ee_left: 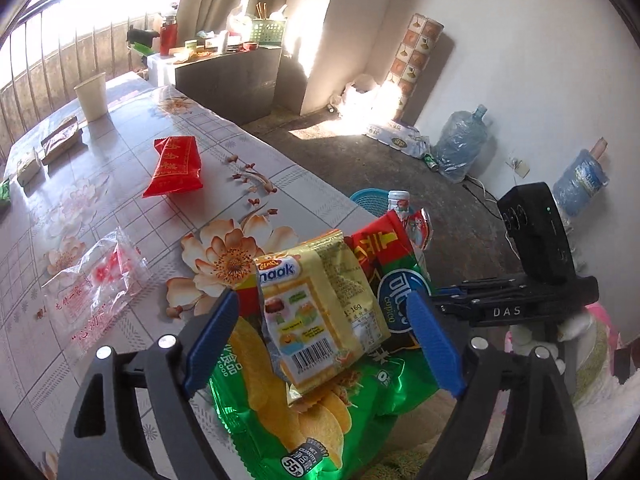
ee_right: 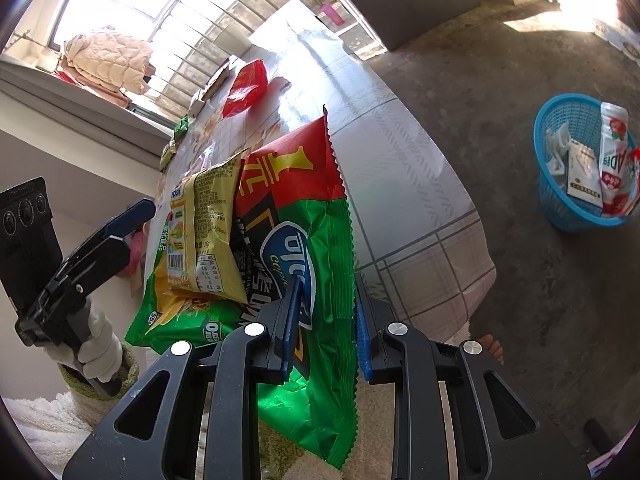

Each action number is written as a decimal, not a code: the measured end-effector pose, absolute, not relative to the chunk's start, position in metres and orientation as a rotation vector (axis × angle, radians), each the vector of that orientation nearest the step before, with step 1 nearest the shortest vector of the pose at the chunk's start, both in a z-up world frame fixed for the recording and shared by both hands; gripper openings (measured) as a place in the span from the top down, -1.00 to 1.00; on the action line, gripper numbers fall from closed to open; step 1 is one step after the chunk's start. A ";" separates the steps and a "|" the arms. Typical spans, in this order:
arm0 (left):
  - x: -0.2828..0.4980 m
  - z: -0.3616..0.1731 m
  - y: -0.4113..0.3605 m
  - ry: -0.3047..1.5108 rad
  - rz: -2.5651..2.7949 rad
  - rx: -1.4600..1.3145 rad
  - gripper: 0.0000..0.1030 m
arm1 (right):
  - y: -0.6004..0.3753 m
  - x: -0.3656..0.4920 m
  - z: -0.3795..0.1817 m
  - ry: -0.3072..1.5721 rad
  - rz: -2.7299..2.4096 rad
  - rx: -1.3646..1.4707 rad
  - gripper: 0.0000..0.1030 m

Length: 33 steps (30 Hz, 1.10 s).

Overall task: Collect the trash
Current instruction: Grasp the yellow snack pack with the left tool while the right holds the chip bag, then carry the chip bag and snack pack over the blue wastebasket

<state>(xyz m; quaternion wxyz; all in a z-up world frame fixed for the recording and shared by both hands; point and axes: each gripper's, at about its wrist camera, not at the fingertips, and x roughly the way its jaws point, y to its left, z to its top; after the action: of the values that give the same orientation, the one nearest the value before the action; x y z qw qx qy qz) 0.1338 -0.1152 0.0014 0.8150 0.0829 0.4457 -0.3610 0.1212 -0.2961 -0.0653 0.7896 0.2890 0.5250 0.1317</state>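
My right gripper (ee_right: pixel 325 300) is shut on a red-and-green chip bag (ee_right: pixel 308 216), held off the table's near edge. A yellow snack packet (ee_right: pixel 208 224) and a green chip bag (ee_right: pixel 180 312) lie against it. In the left wrist view my left gripper (ee_left: pixel 324 316) is open, its blue fingers on either side of the yellow packet (ee_left: pixel 320 312), over the green bag (ee_left: pixel 312 412) and beside the red-and-green bag (ee_left: pixel 384 256). The right gripper's body shows at the right (ee_left: pixel 520 304). A blue basket (ee_right: pixel 580 168) with trash stands on the floor.
A floral-cloth table (ee_left: pixel 120 208) carries a red packet (ee_left: pixel 176 166), a clear plastic bag (ee_left: pixel 96 280), a paper cup (ee_left: pixel 91 95) and small wrappers (ee_left: pixel 60 140). Water jugs (ee_left: pixel 460 144) stand by the wall. A cabinet (ee_left: pixel 228 76) sits beyond the table.
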 end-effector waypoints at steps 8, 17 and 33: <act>0.132 -0.047 -0.137 1.063 -0.680 0.247 -0.69 | -0.302 0.113 -0.067 1.114 0.280 0.671 0.53; 0.144 -0.062 -0.121 1.148 -0.644 0.052 -0.52 | -0.301 0.108 -0.070 1.098 0.295 0.698 0.50; 0.125 -0.036 -0.093 1.101 -0.689 -0.104 0.75 | -0.311 0.094 -0.068 1.042 0.287 0.777 0.87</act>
<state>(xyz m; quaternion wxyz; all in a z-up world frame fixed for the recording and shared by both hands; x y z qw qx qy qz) 0.1248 -0.0931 -0.0363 0.7951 -0.0486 0.5126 -0.3204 0.0942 -0.3109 -0.0682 0.7865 0.3603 0.4836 0.1332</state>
